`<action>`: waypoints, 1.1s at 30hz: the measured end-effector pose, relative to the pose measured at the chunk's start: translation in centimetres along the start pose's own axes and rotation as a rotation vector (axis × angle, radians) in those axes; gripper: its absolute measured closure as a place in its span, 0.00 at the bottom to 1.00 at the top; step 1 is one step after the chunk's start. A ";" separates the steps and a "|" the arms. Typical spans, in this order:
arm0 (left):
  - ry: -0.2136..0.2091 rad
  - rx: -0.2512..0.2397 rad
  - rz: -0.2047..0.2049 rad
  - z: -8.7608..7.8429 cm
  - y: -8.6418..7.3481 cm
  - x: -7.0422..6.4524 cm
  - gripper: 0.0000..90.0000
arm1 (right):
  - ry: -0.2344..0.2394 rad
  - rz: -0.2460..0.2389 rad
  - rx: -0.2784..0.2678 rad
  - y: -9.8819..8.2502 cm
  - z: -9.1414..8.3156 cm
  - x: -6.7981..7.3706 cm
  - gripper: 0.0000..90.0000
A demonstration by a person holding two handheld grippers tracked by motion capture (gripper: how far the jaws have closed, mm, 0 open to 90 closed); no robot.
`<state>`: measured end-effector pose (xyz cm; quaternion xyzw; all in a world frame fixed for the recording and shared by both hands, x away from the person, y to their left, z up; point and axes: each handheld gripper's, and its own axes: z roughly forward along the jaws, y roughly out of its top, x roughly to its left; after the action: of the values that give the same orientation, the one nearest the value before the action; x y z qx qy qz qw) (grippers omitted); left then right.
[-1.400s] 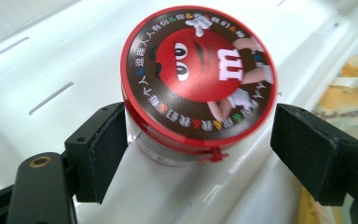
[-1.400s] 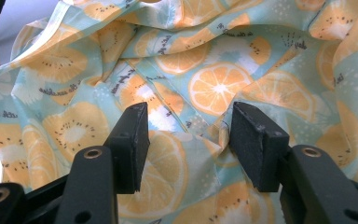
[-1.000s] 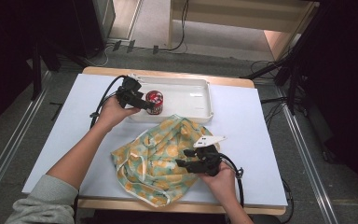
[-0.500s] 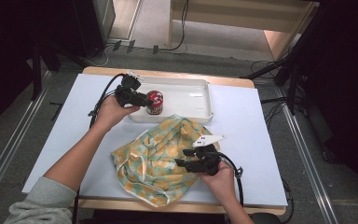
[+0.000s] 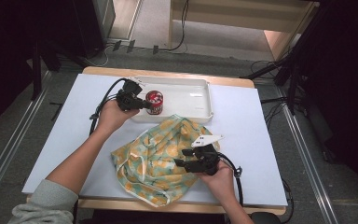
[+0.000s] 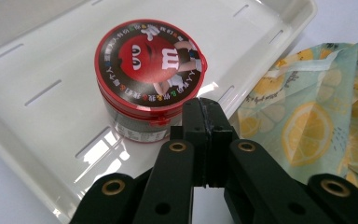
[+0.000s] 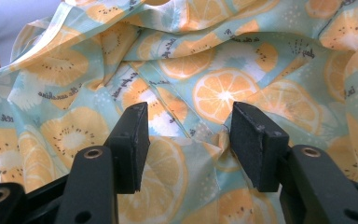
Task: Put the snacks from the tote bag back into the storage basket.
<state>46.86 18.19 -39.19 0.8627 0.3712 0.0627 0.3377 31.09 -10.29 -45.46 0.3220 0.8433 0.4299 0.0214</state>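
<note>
A round red-lidded candy tub stands upright in the near left part of a white tray. My left gripper is just in front of the tub. Its jaws have just been closing and now meet pad to pad with nothing between them. A lemon-print cloth bag lies crumpled on the table in front of the tray. My right gripper hovers low over the bag's right side, open, with loose folds of cloth between its pads.
The tray sits at the far edge of a white tabletop. Black cables trail from both grippers across the table. Beyond the table are floor cables and dark stands.
My left gripper's jaws have come together by the tub, which stays where it was in the tray. The right gripper and the bag have not moved.
</note>
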 end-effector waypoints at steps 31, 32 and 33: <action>0.038 -0.009 -0.043 0.9 -1.0 1.5 1.00 | -0.004 -0.003 0.002 0.0 0.0 0.2 0.55; 0.038 -0.009 -0.043 0.9 -1.0 1.5 1.00 | -0.004 -0.003 0.002 0.0 0.0 0.2 0.55; 0.040 -0.011 -0.035 0.8 -0.9 1.5 1.00 | -0.003 0.001 0.002 0.0 0.0 0.2 0.55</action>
<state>47.63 19.23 -40.54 0.8527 0.3926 0.0759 0.3362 30.90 -10.21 -45.44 0.3230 0.8435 0.4285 0.0220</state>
